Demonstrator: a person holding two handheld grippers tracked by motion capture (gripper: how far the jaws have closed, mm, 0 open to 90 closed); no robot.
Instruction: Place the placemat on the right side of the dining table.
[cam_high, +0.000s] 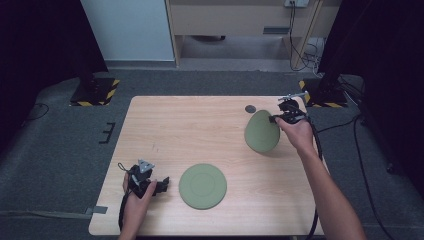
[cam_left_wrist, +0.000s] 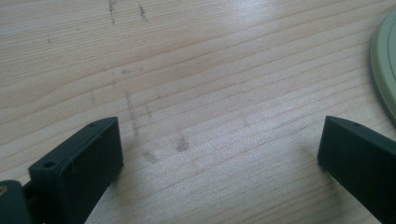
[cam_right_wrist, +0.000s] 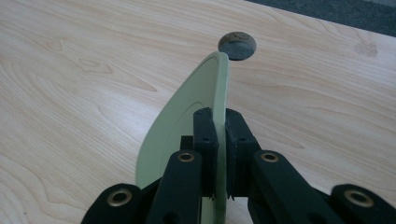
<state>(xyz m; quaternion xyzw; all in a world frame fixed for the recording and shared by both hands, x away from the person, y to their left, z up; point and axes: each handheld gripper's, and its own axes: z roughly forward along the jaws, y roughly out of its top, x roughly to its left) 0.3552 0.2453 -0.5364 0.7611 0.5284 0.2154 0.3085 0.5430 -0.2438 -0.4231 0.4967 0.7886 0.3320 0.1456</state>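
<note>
Looking down from the high view, the whole table (cam_high: 210, 125) is laid out: one green plate (cam_high: 202, 186) lies flat near the front edge, a second green plate (cam_high: 261, 131) stands tilted on its edge toward the far right, and a small dark round spot (cam_high: 250, 108) sits just beyond it. The right gripper view brings what the high view cannot: the tilted plate (cam_right_wrist: 187, 121) is seen edge-on, its rim pinched between the two black jaws, and the dark spot (cam_right_wrist: 237, 45) turns out to be a round hole or disc in the wood, close behind the plate's top edge. The left gripper view adds only bare, scuffed wood between its jaws, with the rim of the flat plate (cam_left_wrist: 385, 65) at the right border.

The person's right arm reaches far forward across the right side of the table, hand wrapped around the right gripper (cam_high: 280, 117) at the plate's upper right rim. The left hand rests low near the front left corner, holding the left gripper (cam_high: 162, 184) level and pointing toward the flat plate, just short of it.

The right gripper (cam_right_wrist: 219, 135) is clamped tight on the raised plate's rim. The left gripper (cam_left_wrist: 219, 154) stands wide apart, holding nothing, over the table.
</note>
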